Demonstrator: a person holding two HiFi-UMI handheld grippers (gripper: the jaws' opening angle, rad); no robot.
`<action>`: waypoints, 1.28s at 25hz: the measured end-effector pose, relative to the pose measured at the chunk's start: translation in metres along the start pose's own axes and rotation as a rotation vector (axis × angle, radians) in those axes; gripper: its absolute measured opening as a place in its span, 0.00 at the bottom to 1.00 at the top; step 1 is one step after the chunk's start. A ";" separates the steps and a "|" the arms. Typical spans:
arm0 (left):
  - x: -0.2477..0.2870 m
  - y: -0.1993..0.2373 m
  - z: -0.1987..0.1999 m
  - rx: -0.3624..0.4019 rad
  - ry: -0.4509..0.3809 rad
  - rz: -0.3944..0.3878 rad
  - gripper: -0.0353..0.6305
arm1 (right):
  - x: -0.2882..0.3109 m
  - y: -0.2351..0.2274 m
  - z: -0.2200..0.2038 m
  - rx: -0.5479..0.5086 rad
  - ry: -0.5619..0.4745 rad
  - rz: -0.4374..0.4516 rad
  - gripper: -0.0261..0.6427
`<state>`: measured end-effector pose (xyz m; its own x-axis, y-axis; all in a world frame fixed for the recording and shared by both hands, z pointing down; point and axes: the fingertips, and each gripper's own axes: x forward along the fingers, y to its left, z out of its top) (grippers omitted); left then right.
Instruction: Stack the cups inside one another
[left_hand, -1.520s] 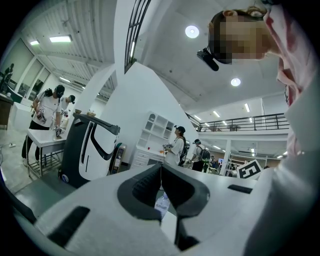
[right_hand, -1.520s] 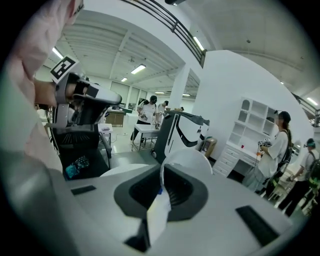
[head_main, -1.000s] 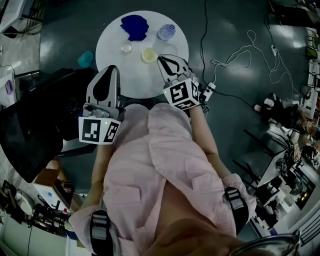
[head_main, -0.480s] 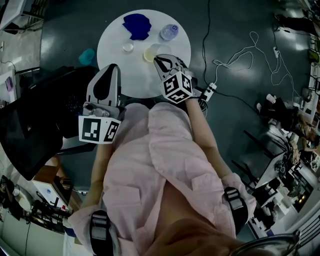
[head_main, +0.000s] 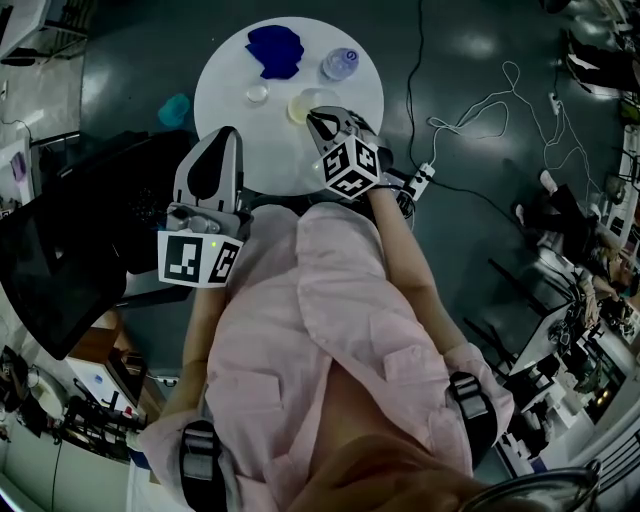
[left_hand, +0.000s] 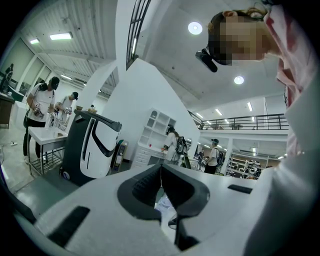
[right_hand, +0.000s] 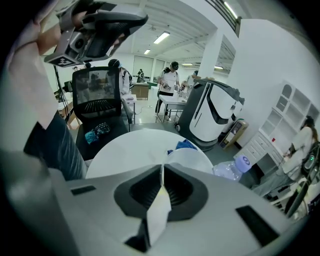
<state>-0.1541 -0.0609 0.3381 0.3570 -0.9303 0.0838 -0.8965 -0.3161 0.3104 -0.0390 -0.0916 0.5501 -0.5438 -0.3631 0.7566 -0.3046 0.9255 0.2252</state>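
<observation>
PAIRING UP: Nearest, at the near edge of the round white table (head_main: 225, 90), the left gripper (left_hand: 161, 169) points level, jaws pressed together on nothing. Just beyond, the right gripper (right_hand: 161, 170) tilts down over the tabletop, pinching the thin wall of 1 pale cup (head_main: 300, 104). The other of the 2, a clear cup (head_main: 257, 94), stands apart beside it. Farther back: 1 water bottle (head_main: 338, 63), 1 blue cloth (head_main: 274, 50).
</observation>
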 end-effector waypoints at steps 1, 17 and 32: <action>0.001 0.000 0.000 0.000 0.002 -0.002 0.08 | 0.002 0.001 -0.001 -0.002 0.003 0.005 0.09; 0.005 0.000 -0.003 -0.003 0.014 -0.008 0.08 | 0.013 0.009 -0.012 -0.010 0.036 0.040 0.09; 0.002 0.000 -0.002 -0.003 0.016 -0.009 0.08 | 0.017 0.014 -0.017 -0.022 0.058 0.058 0.09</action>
<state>-0.1530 -0.0628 0.3406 0.3692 -0.9244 0.0957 -0.8923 -0.3238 0.3144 -0.0392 -0.0831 0.5770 -0.5133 -0.3027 0.8030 -0.2564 0.9471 0.1931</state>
